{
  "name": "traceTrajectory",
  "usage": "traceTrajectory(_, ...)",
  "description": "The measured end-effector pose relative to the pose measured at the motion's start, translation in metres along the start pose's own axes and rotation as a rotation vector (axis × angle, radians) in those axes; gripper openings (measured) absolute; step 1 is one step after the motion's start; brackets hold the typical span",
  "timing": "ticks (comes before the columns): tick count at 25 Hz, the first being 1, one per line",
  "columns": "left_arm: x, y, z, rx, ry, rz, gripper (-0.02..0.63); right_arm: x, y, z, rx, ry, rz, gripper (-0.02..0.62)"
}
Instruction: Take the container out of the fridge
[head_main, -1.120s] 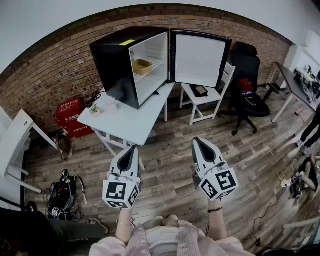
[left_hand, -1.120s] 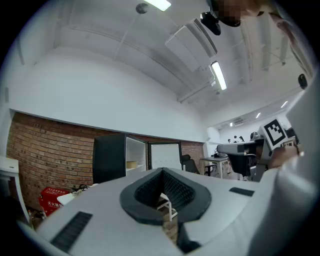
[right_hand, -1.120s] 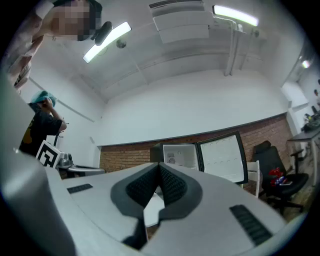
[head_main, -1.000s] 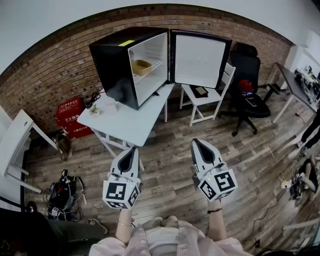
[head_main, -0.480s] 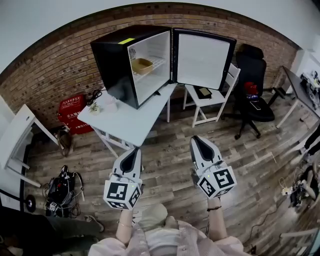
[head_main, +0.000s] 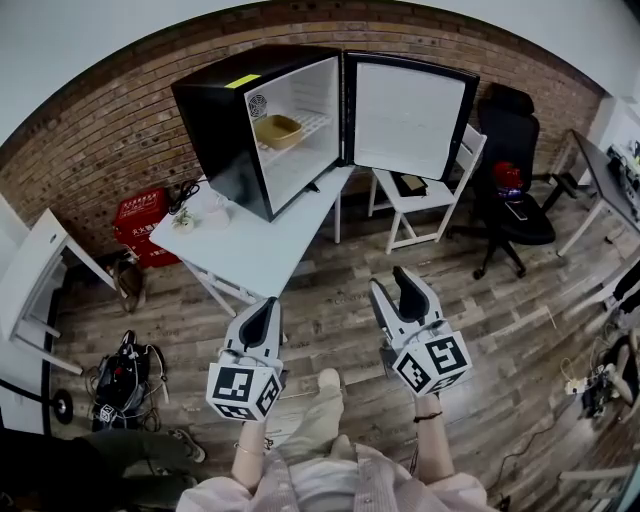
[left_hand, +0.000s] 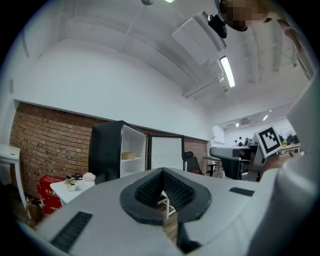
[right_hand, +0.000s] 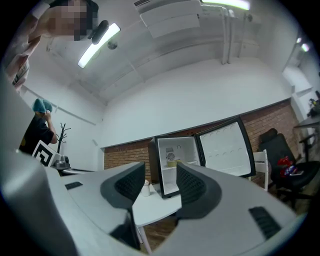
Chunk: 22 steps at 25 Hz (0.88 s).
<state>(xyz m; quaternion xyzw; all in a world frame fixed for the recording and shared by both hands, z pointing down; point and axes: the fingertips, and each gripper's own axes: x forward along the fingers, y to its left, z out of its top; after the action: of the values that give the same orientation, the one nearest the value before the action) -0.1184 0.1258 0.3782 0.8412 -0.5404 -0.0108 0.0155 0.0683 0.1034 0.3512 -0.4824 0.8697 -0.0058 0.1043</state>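
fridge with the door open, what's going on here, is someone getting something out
A person stands some way back from the open fridge, a gripper in each hand. The container sits inside it, untouched. The left gripper is shut and empty; the right gripper has its jaws opening, with nothing between them.
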Motion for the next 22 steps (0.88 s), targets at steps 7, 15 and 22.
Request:
traceTrajectory(7, 0.05, 0.018, -0.011, -0.019, 0.021, 0.024, -0.009, 0.042, -0.031, -0.017, 0.03, 0.014, 0.005, 0.207)
traceTrajectory(15, 0.129, 0.049, -0.003, -0.032, 0.021, 0.029, -0.009, 0.117, -0.07, -0.027, 0.036, 0.06, 0.056, 0.207)
traceTrajectory(22, 0.196, 0.081, 0.0, -0.055, 0.027, 0.042, -0.009, 0.183, -0.097, -0.039, 0.063, 0.1, 0.12, 0.207)
